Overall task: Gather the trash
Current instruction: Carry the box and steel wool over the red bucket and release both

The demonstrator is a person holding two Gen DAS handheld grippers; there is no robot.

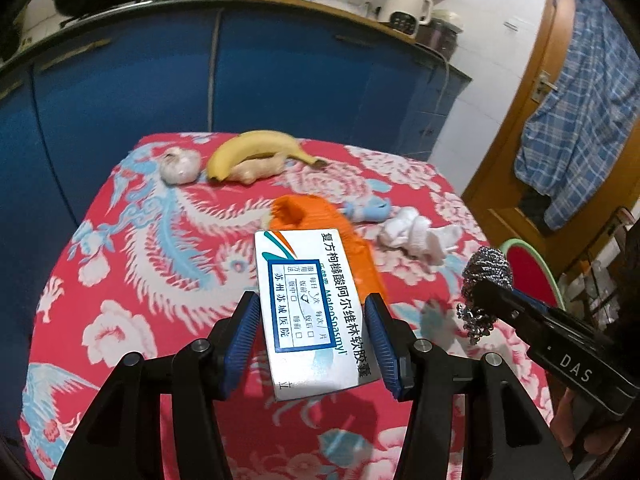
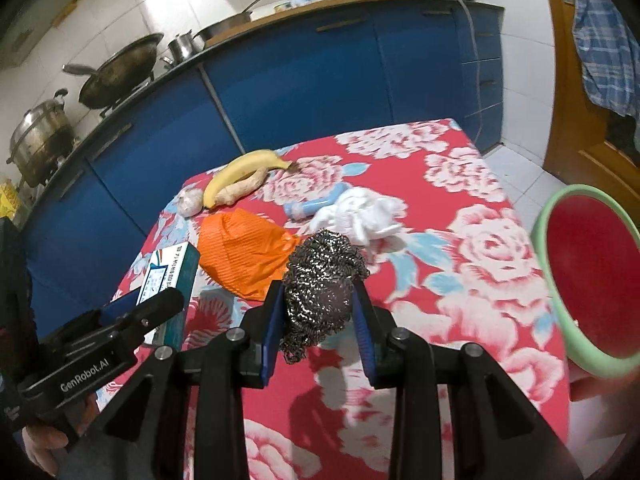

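My left gripper [image 1: 314, 304] is shut on a white medicine box [image 1: 308, 312] with blue print and holds it above the table. The box also shows at the left of the right wrist view [image 2: 168, 276]. My right gripper [image 2: 318, 288] is shut on a steel wool scourer [image 2: 324, 276], held above the table; the scourer shows at the right of the left wrist view [image 1: 486, 276]. An orange plastic bag [image 2: 248, 252], a crumpled white tissue [image 2: 360, 212] and a blue wrapper [image 2: 308, 206] lie on the red floral tablecloth [image 2: 460, 240].
A banana [image 1: 256, 148], a ginger root [image 1: 252, 170] and a garlic bulb [image 1: 180, 166] lie at the table's far edge. A green-rimmed red bin [image 2: 588, 276] stands off the table's right side. Blue kitchen cabinets [image 1: 160, 80] stand behind the table.
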